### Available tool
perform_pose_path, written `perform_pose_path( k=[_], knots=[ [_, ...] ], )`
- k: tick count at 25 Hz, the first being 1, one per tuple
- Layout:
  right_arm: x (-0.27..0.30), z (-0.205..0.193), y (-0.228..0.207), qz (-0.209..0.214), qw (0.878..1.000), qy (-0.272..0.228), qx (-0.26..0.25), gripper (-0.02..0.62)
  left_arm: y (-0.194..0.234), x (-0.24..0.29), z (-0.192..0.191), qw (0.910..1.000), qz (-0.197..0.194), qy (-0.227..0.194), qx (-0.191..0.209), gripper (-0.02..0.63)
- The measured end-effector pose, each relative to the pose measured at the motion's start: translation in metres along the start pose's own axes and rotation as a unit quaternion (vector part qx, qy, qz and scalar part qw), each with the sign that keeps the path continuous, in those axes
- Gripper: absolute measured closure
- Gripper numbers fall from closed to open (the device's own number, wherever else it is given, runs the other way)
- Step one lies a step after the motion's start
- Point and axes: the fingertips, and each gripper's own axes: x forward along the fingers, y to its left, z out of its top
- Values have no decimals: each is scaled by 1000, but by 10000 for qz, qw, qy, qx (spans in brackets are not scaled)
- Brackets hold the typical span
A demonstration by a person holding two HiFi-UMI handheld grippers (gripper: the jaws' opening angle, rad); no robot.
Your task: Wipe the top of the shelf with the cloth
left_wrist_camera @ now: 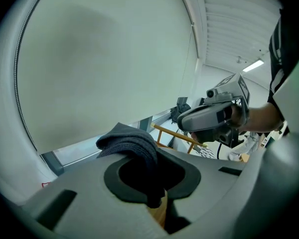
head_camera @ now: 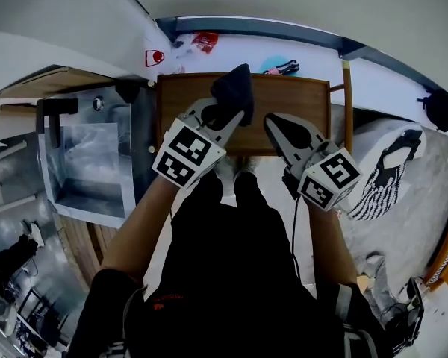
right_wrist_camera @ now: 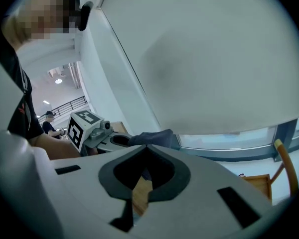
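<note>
- Cloth [head_camera: 235, 88]: dark and bunched, clamped between the jaws of the left gripper [head_camera: 225, 116].
- Cloth position: over the wooden shelf top [head_camera: 299, 99], at its far edge, left of centre.
- Right gripper [head_camera: 278, 127]: jaws together with nothing between them, held over the shelf top beside the left gripper.

There are two grippers: one left gripper [head_camera: 230, 116] and one right gripper [head_camera: 278, 127]. Each one has one cube with square marks, so that makes two cubes. There is one dark cloth [head_camera: 234, 88]. There is one brown wooden shelf [head_camera: 299, 95]. There is one shiny metal box [head_camera: 89, 155]. There is one stripy black and white thing [head_camera: 384, 174], one small red thing [head_camera: 204, 42] and one small blue thing [head_camera: 276, 64].
</note>
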Motion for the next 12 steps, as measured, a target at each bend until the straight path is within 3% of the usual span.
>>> perform_pose_path(
  k=[12],
  knots=[
    [16, 29, 28, 82, 9994, -60, -342, 591, 18, -49, 16, 9994, 216, -271, 43, 557]
  ],
)
